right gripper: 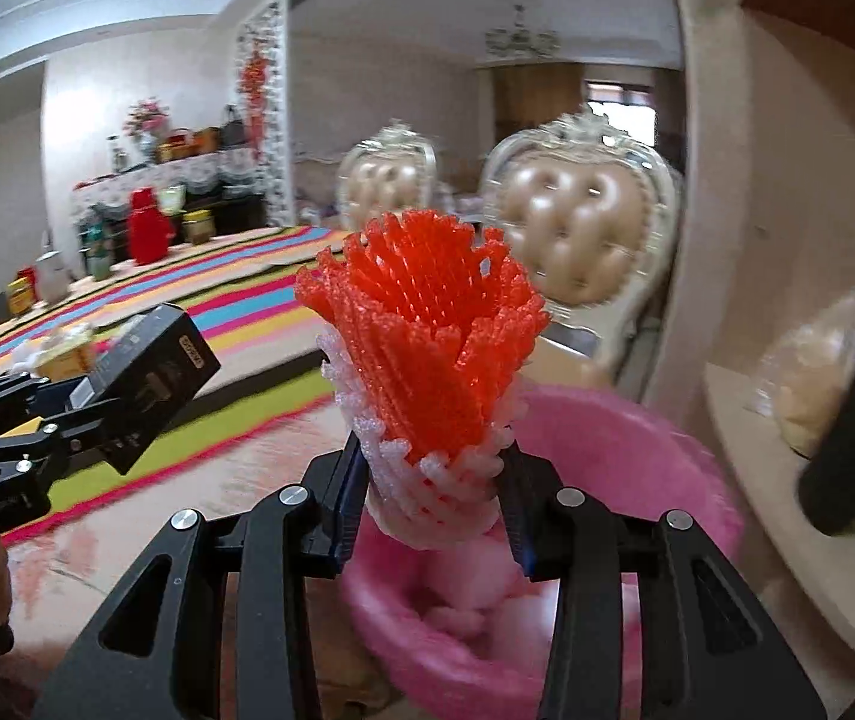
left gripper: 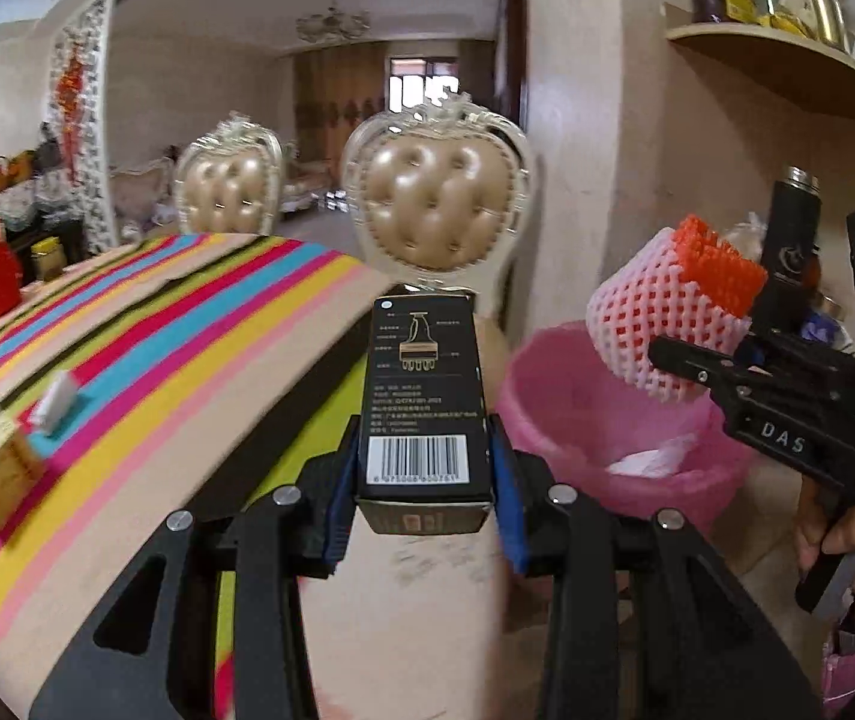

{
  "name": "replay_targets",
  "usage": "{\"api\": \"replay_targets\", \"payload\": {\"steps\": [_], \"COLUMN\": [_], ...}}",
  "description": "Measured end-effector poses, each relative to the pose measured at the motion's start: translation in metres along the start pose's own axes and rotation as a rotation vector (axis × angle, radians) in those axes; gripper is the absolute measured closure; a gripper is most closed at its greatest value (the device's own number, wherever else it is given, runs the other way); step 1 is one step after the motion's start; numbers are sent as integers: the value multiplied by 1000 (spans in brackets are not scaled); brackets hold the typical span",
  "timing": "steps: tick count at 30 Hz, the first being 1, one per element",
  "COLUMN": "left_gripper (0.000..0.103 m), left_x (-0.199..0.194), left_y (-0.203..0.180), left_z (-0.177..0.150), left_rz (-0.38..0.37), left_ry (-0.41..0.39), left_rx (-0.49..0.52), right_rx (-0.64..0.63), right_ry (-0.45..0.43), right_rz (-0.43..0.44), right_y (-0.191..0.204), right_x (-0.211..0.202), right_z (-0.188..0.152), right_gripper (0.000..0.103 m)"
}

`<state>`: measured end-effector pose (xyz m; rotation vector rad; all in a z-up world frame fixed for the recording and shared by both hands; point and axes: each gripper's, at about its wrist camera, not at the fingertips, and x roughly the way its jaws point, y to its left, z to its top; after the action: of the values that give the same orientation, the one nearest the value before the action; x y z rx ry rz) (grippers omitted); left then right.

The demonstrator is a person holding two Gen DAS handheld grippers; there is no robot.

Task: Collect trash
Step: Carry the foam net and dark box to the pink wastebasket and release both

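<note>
Item, left claw [left gripper: 424,480]: clenched on black carton [left gripper: 421,402], frame centre, above the striped table [left gripper: 157,330]. Item, right claw [right gripper: 433,480]: clenched on foam fruit nets [right gripper: 433,360], centre frame, over pink bin [right gripper: 637,456]. Step judged: depositing; next calls for releasing nets, then carton; chairs [left gripper: 436,192] behind, nothing obstructing.
</note>
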<state>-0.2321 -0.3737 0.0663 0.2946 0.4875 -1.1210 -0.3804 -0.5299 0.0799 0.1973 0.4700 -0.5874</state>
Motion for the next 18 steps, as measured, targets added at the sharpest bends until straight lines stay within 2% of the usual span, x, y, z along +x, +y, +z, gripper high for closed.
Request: {"api": "replay_targets", "payload": {"steps": [7, 16, 18], "left_gripper": [65, 64, 60], "left_x": [44, 96, 108], "left_y": [-46, -75, -78], "left_z": [17, 26, 26], "left_rz": [-146, -228, -240], "left_ry": [48, 98, 104], "left_rx": [19, -4, -18], "right_rx": [48, 98, 111], "right_ry": [39, 52, 56], "right_rz": [-70, -84, -78], "right_y": [-39, -67, -71], "right_x": [8, 21, 26], "right_z": [-7, -3, -2], "right_gripper": [62, 59, 55]}}
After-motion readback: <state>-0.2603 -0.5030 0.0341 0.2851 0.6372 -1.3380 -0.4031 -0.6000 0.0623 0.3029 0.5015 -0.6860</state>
